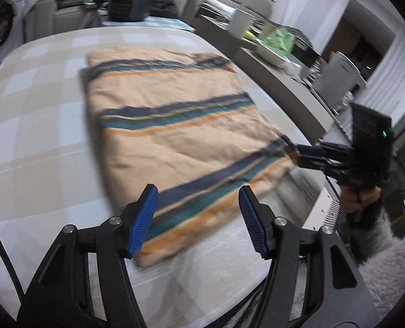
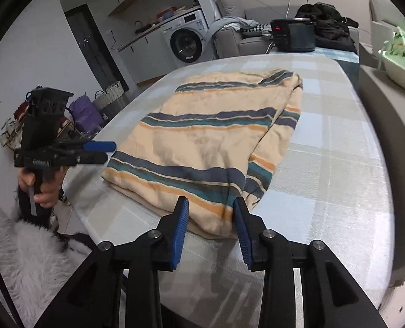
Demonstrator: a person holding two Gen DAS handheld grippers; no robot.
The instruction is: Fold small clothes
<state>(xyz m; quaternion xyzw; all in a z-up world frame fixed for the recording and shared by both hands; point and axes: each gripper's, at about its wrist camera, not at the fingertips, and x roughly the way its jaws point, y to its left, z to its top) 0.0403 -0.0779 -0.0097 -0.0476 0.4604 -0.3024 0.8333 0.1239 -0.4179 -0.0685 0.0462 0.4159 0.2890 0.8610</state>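
Folded striped garment (image 2: 202, 147) on table (image 2: 325, 164), both jaws released, at its near edge

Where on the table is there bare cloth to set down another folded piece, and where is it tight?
Bare checked tablecloth lies between the striped garment and the table's far long edge. A narrower strip runs along its other side. Crowded: the near edge, where the left gripper and right gripper stand open, and the dark cooker beyond the end.
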